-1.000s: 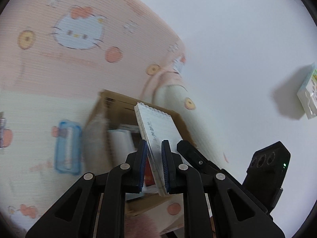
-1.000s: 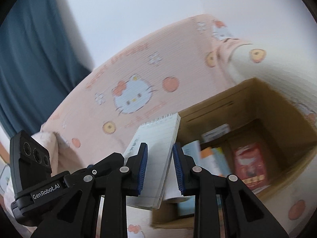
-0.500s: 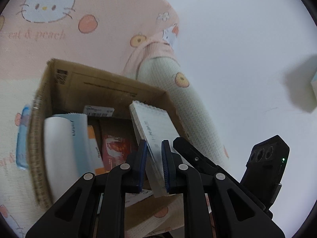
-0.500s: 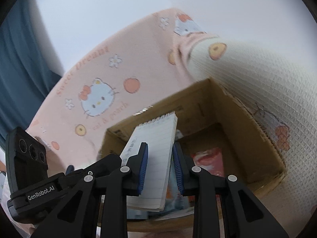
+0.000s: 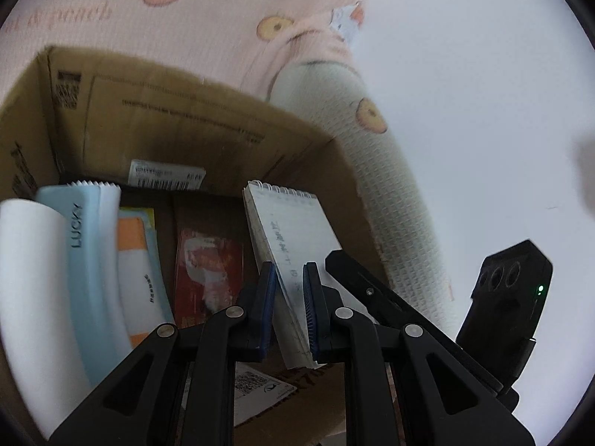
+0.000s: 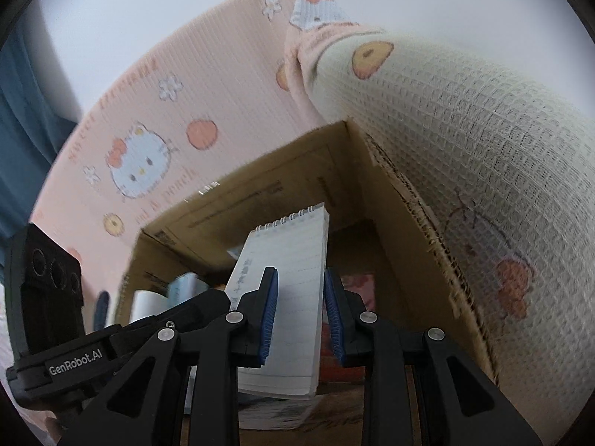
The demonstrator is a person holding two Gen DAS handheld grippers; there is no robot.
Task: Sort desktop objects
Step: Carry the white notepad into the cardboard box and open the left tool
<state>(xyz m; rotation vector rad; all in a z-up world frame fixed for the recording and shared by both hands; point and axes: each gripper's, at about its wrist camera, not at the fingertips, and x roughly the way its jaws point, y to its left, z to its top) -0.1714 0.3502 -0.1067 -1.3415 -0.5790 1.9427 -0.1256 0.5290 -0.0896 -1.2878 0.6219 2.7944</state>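
A spiral-bound notepad (image 5: pixel 293 238) of white ruled paper, with a wire coil along its far edge and handwriting down one side, is clamped by both tools at once. The left gripper (image 5: pixel 289 308) is closed on the pad's thickness, its ribbed blue pads (image 5: pixel 268 297) pressed against the two faces. The right gripper (image 6: pixel 299 314) is closed across the pad's width, its blue pads set against the side edges. The pad is held tilted over the open top of a cardboard box (image 5: pixel 193 119), towards the box's right wall.

The box is of brown corrugated board with printed text and a barcode label on its far inner wall; in the right wrist view its right rim (image 6: pixel 438 245) looks frayed.

Only the left wrist view shows the contents clearly: a white roll (image 5: pixel 29 297) at the left, a pale blue packet (image 5: pixel 83 260) with a serrated edge marked LUCKY, an orange-and-white packet (image 5: pixel 137 260), and a red printed packet (image 5: pixel 208 267) lying flat on the bottom. In the right wrist view these are blurred or hidden behind the pad.

The box rests on a pink cloth (image 6: pixel 178 111) with a fine ribbed weave, printed with cartoon cats, peaches and flowers, beside a cream waffle-textured fabric (image 6: pixel 483 141). A plain white wall (image 5: pixel 483 93) stands at the right; a dark blue curtain (image 6: pixel 18 130) appears only in the right wrist view, at far left.
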